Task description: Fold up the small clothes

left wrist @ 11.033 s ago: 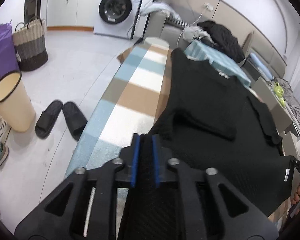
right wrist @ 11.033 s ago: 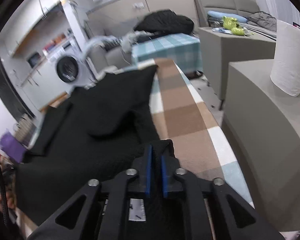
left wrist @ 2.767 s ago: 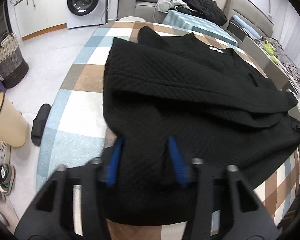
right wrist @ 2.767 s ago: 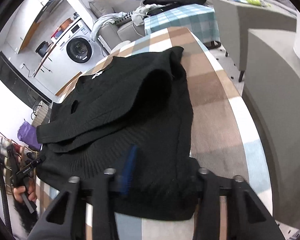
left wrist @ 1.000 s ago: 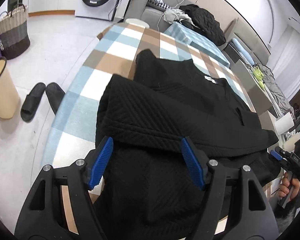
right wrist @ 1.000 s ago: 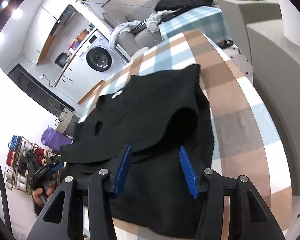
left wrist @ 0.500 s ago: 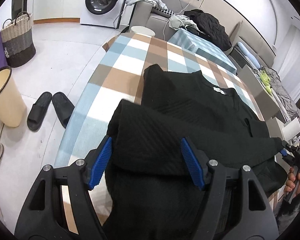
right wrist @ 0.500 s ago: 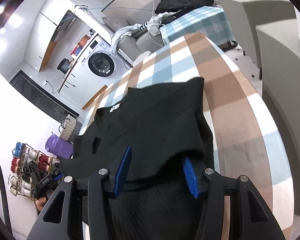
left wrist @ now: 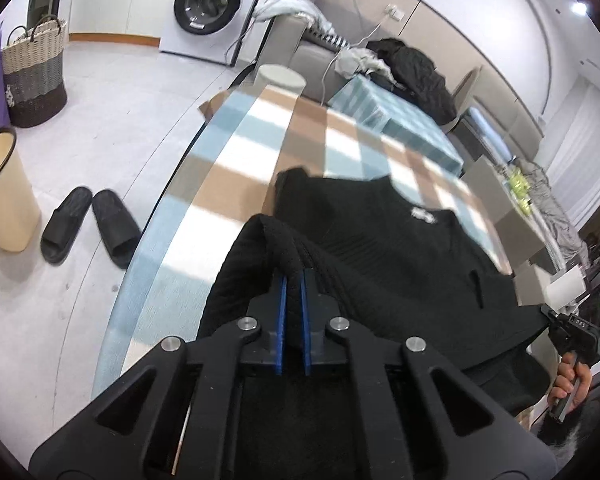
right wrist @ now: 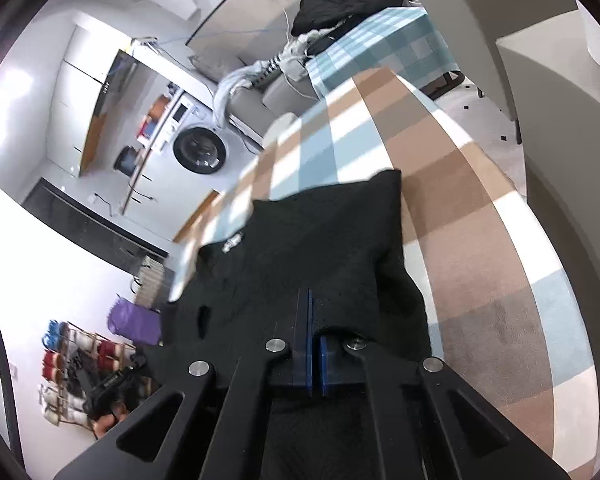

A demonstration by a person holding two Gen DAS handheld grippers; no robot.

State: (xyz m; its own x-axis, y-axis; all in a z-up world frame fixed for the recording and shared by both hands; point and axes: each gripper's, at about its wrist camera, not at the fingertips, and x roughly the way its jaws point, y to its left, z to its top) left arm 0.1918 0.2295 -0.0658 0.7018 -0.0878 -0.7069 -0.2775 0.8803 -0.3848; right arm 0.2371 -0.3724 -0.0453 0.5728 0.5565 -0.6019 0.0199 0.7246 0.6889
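Fold in progress. One black knit sweater (left wrist: 400,248) lies on the checked tabletop (left wrist: 260,152), collar label away from the cameras. Its near hem is raised: the left gripper (left wrist: 293,280) and the right gripper (right wrist: 311,308) are each clenched on a bunch of that fabric at opposite sides. Done, apparently: the hem is gathered and lifted. Left: carrying it toward the collar, laying it flat, any further folds. Count: one sweater, two grippers, two slippers (left wrist: 88,226) on the floor, one washing machine (left wrist: 208,8).
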